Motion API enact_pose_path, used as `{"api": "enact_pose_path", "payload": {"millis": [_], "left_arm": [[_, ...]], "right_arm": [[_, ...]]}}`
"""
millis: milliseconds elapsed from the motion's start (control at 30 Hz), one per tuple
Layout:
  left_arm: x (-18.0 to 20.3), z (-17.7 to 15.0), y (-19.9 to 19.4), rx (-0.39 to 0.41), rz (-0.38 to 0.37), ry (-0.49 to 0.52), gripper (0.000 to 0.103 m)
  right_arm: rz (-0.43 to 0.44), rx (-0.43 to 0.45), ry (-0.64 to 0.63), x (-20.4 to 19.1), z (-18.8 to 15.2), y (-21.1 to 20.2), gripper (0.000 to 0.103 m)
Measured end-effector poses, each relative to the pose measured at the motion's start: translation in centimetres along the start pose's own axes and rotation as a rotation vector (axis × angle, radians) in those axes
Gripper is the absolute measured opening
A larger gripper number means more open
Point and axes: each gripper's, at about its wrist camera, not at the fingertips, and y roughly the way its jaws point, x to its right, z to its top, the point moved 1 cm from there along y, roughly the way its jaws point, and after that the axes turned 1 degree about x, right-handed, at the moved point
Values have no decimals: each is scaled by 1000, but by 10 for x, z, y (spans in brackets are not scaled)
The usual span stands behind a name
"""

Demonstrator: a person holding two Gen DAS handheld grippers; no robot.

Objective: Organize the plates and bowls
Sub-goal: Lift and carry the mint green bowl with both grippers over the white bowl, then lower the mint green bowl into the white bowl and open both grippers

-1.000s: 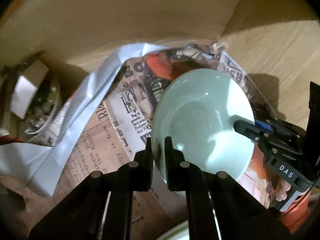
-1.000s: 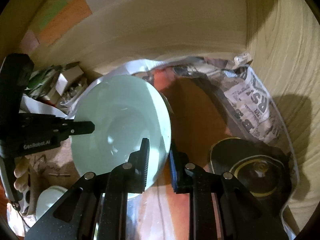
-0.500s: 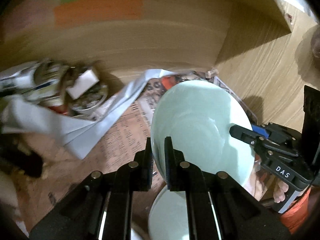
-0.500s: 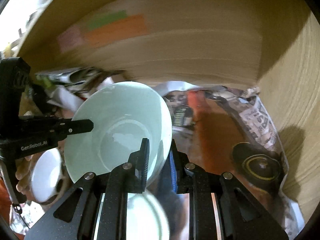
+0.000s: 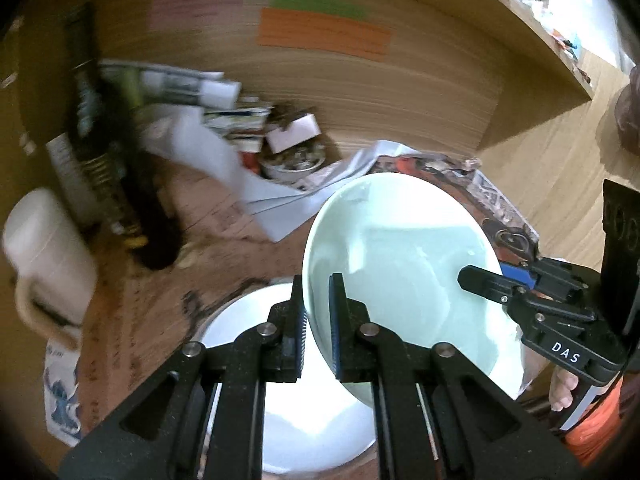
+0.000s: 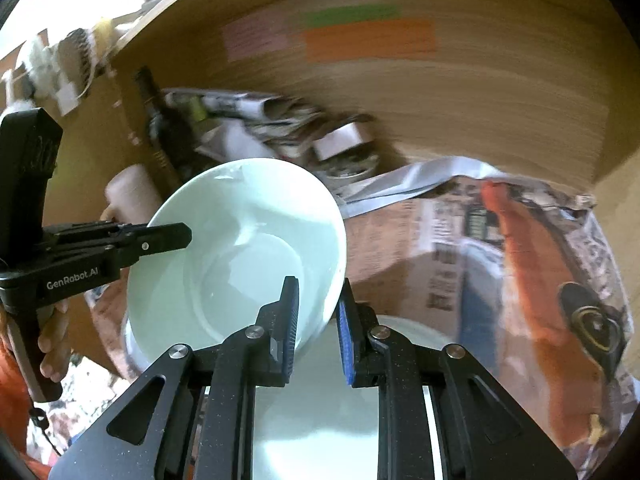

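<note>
Bowl (image 5: 400,272) first: in the left wrist view a pale green bowl is held up in the air, tipped on its side, and the left gripper (image 5: 318,320) pinches its near rim with 2 black fingers squeezed tight on the thin wall. The right gripper (image 5: 520,300) comes in from the right side and bites the far rim of the same bowl (a hand (image 5: 564,388) peeks out under it). Just below the bowl sits a white plate (image 5: 248,344) on the brown shelf floor (image 5: 140,300). Farther back there is a dark bottle (image 5: 100,152), a white jug (image 5: 44,248), a heap of papers (image 5: 224,148) and a small dish of bits (image 5: 292,160), all a bit blurry. Colored notes (image 5: 324,32) are stuck on the wooden back wall. In the right wrist view the right gripper (image 6: 318,320) has its 2 fingers pressed on the near rim of the bowl (image 6: 240,248), 1 finger inside and 1 outside. The left gripper (image 6: 160,236) reaches in from the left and holds the other rim, with a hand (image 6: 52,344) around its handle. The white plate (image 6: 316,412) lies under the fingers, close below the bowl. Newspaper (image 6: 500,280) covers the shelf to the right, and a dark round thing (image 6: 592,328) rests on it.
</note>
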Motion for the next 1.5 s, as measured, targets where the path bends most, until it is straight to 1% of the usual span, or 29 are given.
{"api": "enact_pose_path", "payload": {"millis": [200, 333, 500, 733, 867, 1067, 1267, 1500], "left_arm": [[-32, -25, -16, 8, 33, -68, 9], [-50, -36, -20, 5, 49, -103, 9], [-60, -46, -17, -5, 74, -109, 9], [-55, -59, -11, -9, 117, -58, 9], [-54, -62, -8, -17, 108, -61, 9], [-55, -63, -3, -19, 116, -66, 9], [-54, -65, -3, -14, 132, -33, 9], [-55, -65, -1, -21, 140, -21, 9]], "right_arm": [[53, -30, -50, -31, -7, 14, 17], [77, -51, -79, -47, -11, 23, 17], [95, -76, -100, -57, -16, 30, 17], [82, -92, -125, -59, -18, 32, 17], [55, -88, -143, -59, -21, 34, 17], [47, -78, -157, -61, -22, 36, 17], [48, -72, -183, -63, -23, 36, 19], [-23, -38, -270, -75, -27, 38, 21]]}}
